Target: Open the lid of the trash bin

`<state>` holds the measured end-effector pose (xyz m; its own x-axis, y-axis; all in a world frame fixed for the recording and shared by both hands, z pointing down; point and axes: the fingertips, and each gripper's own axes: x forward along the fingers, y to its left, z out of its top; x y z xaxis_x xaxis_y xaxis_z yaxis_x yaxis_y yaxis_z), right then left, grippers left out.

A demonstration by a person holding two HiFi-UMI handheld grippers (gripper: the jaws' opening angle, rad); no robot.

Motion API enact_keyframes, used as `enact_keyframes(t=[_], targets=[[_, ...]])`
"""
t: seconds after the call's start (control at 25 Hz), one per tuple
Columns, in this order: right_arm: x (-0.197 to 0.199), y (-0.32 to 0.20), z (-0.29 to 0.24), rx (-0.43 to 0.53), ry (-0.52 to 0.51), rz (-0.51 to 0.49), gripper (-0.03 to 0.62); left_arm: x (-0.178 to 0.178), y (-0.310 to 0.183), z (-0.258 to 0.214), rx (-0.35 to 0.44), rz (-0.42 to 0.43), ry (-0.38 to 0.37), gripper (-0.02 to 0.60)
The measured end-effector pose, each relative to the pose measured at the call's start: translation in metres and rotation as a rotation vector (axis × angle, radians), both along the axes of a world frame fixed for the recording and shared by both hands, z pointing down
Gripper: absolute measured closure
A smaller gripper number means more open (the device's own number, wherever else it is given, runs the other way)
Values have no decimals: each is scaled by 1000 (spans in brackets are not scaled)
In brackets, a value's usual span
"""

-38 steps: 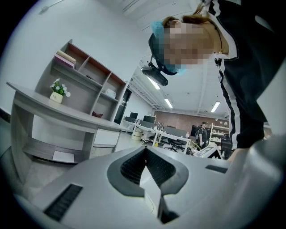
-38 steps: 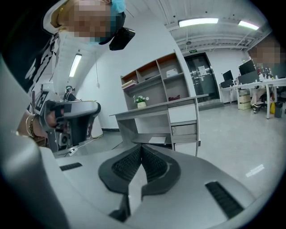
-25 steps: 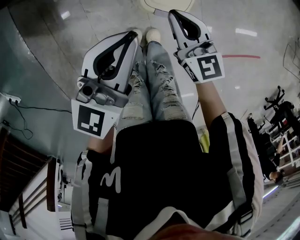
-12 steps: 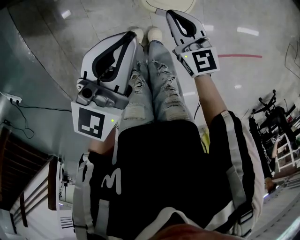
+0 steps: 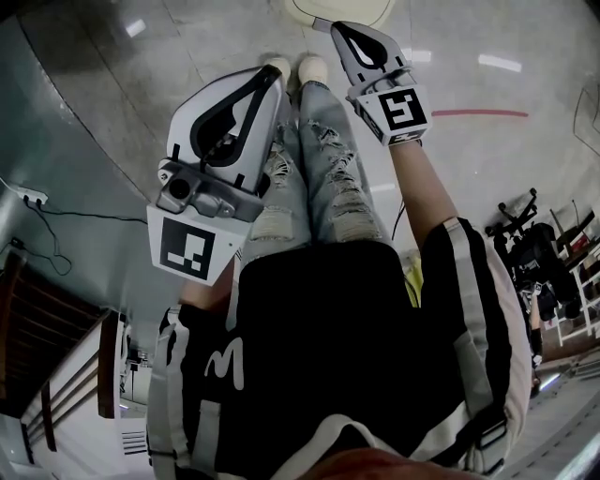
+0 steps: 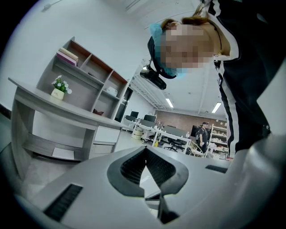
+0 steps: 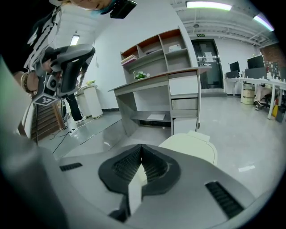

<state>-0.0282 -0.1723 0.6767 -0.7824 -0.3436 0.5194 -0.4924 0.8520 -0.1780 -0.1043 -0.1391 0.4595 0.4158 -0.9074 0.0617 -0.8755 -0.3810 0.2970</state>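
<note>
The trash bin is cream-coloured and stands on the floor just past the person's shoes, cut off by the top edge of the head view. In the right gripper view its lid lies flat and closed, just beyond the jaws. My right gripper is held out low, with its tips close to the bin's rim, shut and empty. My left gripper hangs over the person's left leg, further back from the bin, also shut with nothing in it. The left gripper faces the office, not the bin.
A curved grey desk runs along the left, with a wall socket and cable beside it. The same desk with shelves stands behind the bin. A red line marks the floor at the right. Office chairs and tables stand far off.
My right gripper has moved forward toward the bin, a little higher in the head view. The left gripper has shifted slightly to the right.
</note>
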Motion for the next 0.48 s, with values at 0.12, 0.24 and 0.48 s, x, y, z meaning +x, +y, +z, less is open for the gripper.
enact_keyframes(t=[0.12, 0.24, 0.48], targets=[[0, 2, 9, -8, 20, -9, 585, 3, -1, -2, 4, 8, 3, 580], [-1, 3, 20, -20, 43, -18, 585, 4, -1, -2, 4, 10, 5, 580], [0, 4, 38, -27, 80, -41, 585, 3, 1, 1, -4, 9, 2, 580]])
